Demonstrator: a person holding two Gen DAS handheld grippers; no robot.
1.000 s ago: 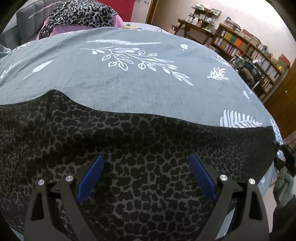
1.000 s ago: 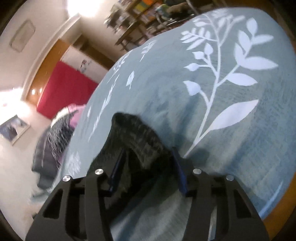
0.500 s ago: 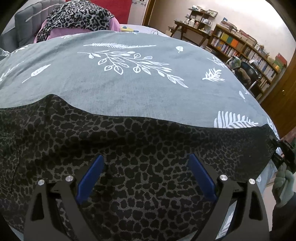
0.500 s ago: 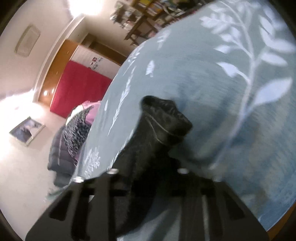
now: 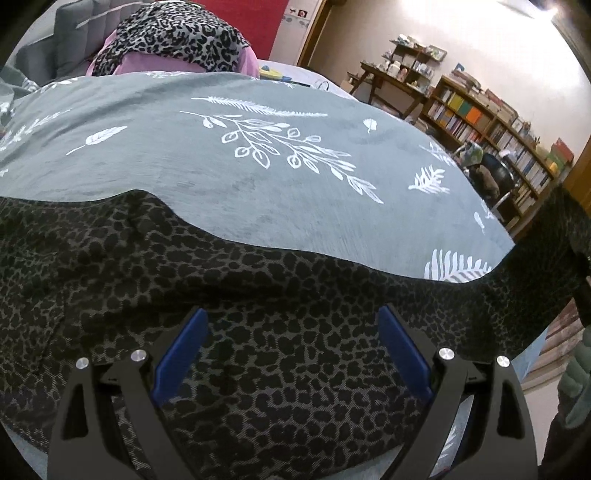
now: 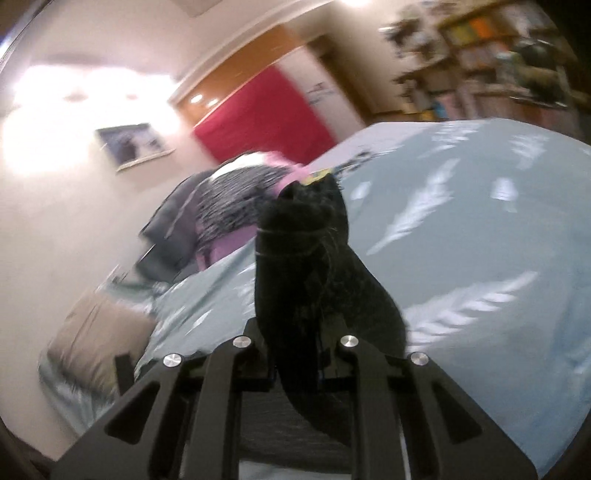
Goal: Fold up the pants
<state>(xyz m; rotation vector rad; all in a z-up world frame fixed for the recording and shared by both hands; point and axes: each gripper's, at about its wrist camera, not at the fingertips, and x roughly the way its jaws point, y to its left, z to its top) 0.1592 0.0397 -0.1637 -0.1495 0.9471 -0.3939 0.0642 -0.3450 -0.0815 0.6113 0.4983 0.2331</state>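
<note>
Left gripper (image 5: 293, 349): jaws spread wide, blue pads (image 5: 181, 356) at 7 and 5 o'clock of the left wrist view, poised above the cloth with nothing pinched between them. The pants (image 5: 258, 295), dark grey with a black leopard print, fill the lower half of that view beneath and between the fingers, spreading from 9 o'clock across to 3 o'clock, where one end lifts off the surface and climbs the right margin. They lie on a grey-green bedspread (image 5: 229, 177) printed with white leaves and ferns, which occupies the field from the centre toward 12 o'clock. Beyond it, at 11 o'clock, a leopard-print cloth (image 5: 177, 35) rests on something pink; at 2 o'clock stand bookshelves (image 5: 491, 125). A green-sleeved arm of the person (image 5: 576, 387) shows at 4 o'clock. Right gripper (image 6: 295, 354): jaws have just been closing and are now clamped on a bunched end of the pants, which rises from between the fingers toward the centre of the blurred right wrist view as a dark column; the hem stitching is visible near its top. Behind it the bedspread extends from 3 to 5 o'clock, a beige pillow (image 6: 96, 332) lies at 8 o'clock, and a red panel (image 6: 269, 114) hangs on the wall at 12 o'clock.
</note>
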